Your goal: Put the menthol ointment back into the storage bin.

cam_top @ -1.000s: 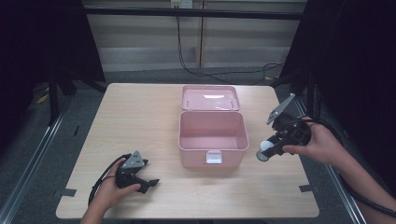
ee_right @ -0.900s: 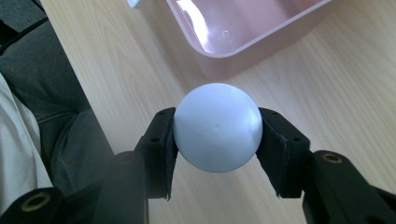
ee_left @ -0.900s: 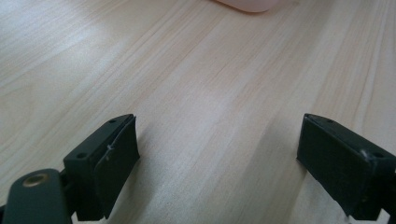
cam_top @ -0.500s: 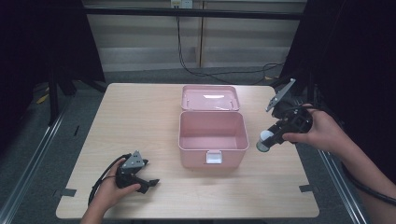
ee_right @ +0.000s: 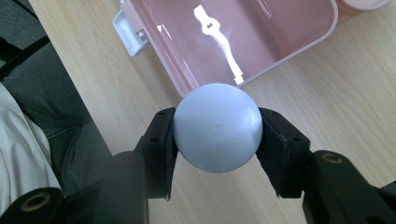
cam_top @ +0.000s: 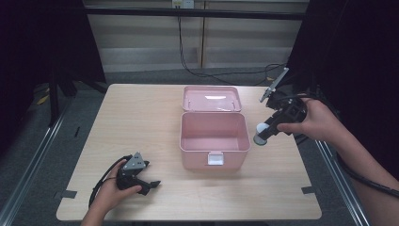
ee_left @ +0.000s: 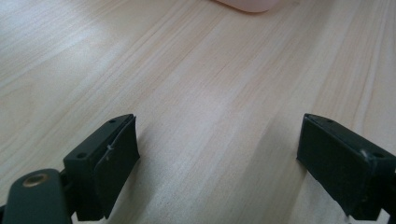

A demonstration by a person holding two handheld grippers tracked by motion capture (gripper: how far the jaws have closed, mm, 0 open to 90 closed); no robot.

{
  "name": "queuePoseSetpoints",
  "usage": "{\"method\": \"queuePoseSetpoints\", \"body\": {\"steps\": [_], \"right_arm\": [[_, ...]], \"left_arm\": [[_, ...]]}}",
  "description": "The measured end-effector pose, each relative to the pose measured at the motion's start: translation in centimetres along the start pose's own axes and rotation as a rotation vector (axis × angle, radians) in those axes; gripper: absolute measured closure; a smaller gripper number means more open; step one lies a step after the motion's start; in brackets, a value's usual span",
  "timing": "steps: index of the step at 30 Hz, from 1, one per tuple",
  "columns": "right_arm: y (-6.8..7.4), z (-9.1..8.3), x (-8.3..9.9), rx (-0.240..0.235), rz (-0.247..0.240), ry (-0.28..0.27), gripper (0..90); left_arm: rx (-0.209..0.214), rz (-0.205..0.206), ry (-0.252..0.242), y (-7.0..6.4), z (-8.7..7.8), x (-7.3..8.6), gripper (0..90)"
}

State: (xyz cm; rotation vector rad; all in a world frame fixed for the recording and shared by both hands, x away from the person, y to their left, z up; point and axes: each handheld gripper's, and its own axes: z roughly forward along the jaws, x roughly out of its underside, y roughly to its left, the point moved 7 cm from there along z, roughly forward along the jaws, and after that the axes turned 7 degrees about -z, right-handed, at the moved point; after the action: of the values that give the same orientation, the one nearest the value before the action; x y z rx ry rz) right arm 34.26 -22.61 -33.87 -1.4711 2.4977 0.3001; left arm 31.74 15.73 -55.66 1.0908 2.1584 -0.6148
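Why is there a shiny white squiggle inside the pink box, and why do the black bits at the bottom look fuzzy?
In the right gripper view, the squiggle is lamp glare on the glossy floor of the pink box; the right gripper, holding the ball, blurs at its near parts. In the high view, a paler glare streak sits on the lid. In the left gripper view, the wooden table looks soft.

Light wood table; grey floor; pale panelled wall behind; dark curtains at sides.

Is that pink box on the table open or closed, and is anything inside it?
Open and empty. The pink box has its lid swung back flat on the table, and its bare inside shows.
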Motion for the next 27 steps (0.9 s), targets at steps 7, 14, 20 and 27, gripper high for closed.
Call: {"method": "queuePoseSetpoints", "body": {"steps": [7,14,20,27], "right_arm": [[0.1,0.0,-1.4,-0.001,-0.004,-0.002,50.4],[-0.4,0.8,-2.8,0.005,0.009,-0.017,50.4],[-0.8,1.8,-4.0,0.011,0.016,-0.010,50.4],[-1.3,2.8,-5.2,0.013,0.038,-0.012,50.4]], "left_arm": [[0.001,0.000,0.000,0.0,0.0,0.0,11.9],[0.000,0.000,0.000,0.0,0.0,0.0,11.9],[0.000,0.000,0.000,0.0,0.0,0.0,12.0],[0.001,0.000,0.000,0.0,0.0,0.0,12.0]]}}
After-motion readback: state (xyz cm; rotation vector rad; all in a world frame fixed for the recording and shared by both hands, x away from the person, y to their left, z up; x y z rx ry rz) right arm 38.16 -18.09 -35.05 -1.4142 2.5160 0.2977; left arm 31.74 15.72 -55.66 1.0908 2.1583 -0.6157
